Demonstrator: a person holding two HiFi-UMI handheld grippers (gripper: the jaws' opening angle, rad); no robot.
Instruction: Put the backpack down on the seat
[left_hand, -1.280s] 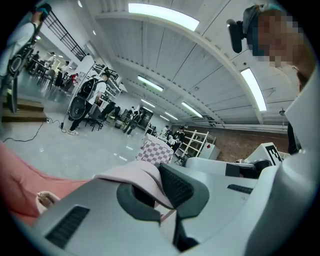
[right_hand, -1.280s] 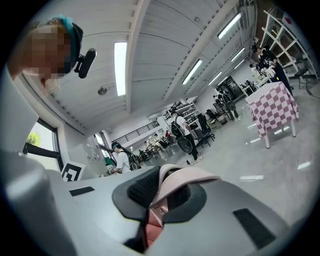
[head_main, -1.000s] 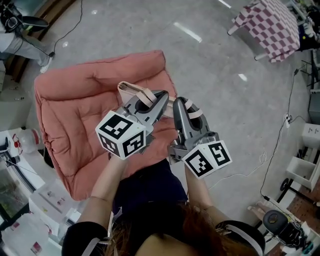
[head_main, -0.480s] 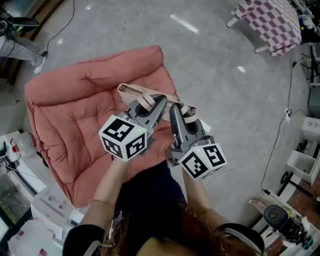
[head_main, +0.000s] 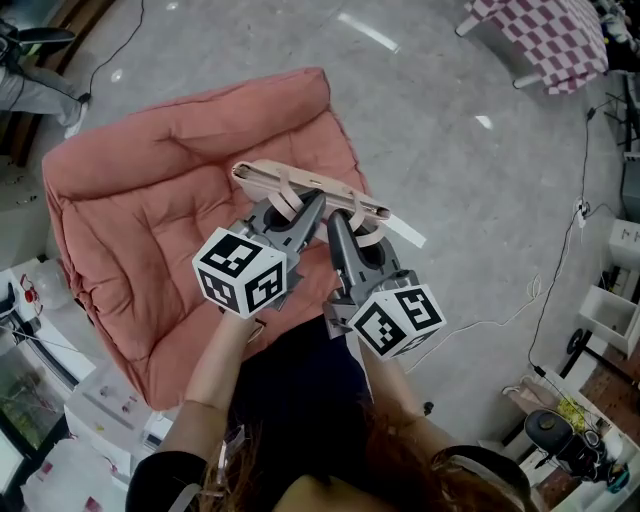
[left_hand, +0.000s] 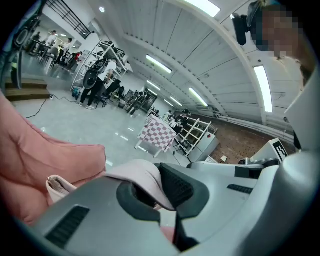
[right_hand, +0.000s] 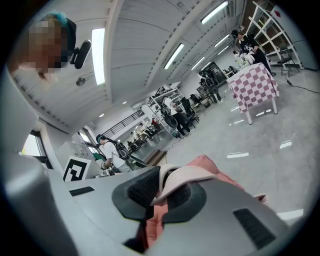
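A pale beige backpack (head_main: 300, 183) hangs by its straps over the salmon-pink cushioned seat (head_main: 140, 200). My left gripper (head_main: 303, 203) is shut on one strap (left_hand: 137, 175), which loops over the lower jaw in the left gripper view. Close to its right, my right gripper (head_main: 337, 222) is shut on the other strap (right_hand: 182, 176). A loose strap end (head_main: 400, 230) sticks out to the right over the floor. Most of the bag's body is hidden under the grippers. The seat (left_hand: 30, 160) shows below the left jaws, and a corner of it (right_hand: 210, 167) behind the right jaws.
The seat lies on a grey polished floor. A checkered table (head_main: 550, 40) stands at the far right. Cables (head_main: 540, 290) run across the floor on the right. White shelving (head_main: 60, 430) sits at the lower left, a white rack (head_main: 610, 310) at the right edge.
Both grippers have drawn closer together and shifted slightly left over the seat. More of the backpack's top edge shows, and a strap end now trails out to the right.
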